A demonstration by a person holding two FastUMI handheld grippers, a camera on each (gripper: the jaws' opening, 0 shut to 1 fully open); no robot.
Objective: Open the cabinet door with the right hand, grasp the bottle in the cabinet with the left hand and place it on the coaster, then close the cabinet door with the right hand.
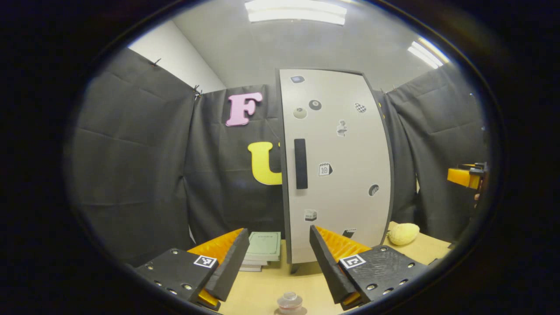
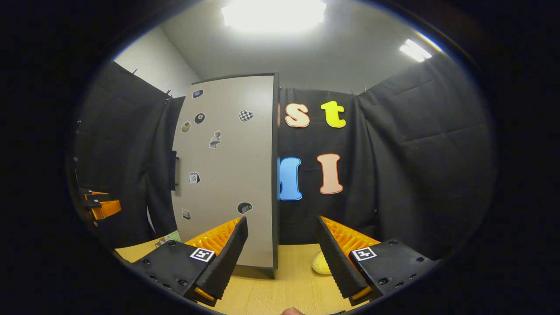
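Note:
The tall grey cabinet (image 1: 337, 166) stands on the table with its door shut, a black handle (image 1: 300, 163) along the door's left side. In the right gripper view the cabinet (image 2: 227, 170) is ahead to the left, with its handle (image 2: 175, 170) at the far edge. My left gripper (image 1: 278, 230) is open and empty, facing the door. A small clear bottle (image 1: 289, 302) stands on the table at the view's bottom edge, between and below the fingers; what it rests on is hidden. My right gripper (image 2: 282, 220) is open and empty, and also appears at the far right (image 1: 466, 176).
A stack of books (image 1: 264, 247) with a green cover lies left of the cabinet's foot. A yellow lemon-like object (image 1: 403, 233) sits on the wooden table (image 1: 271, 288) right of the cabinet, also seen at the cabinet's base (image 2: 321, 264). The other gripper (image 2: 98, 205) is at the left.

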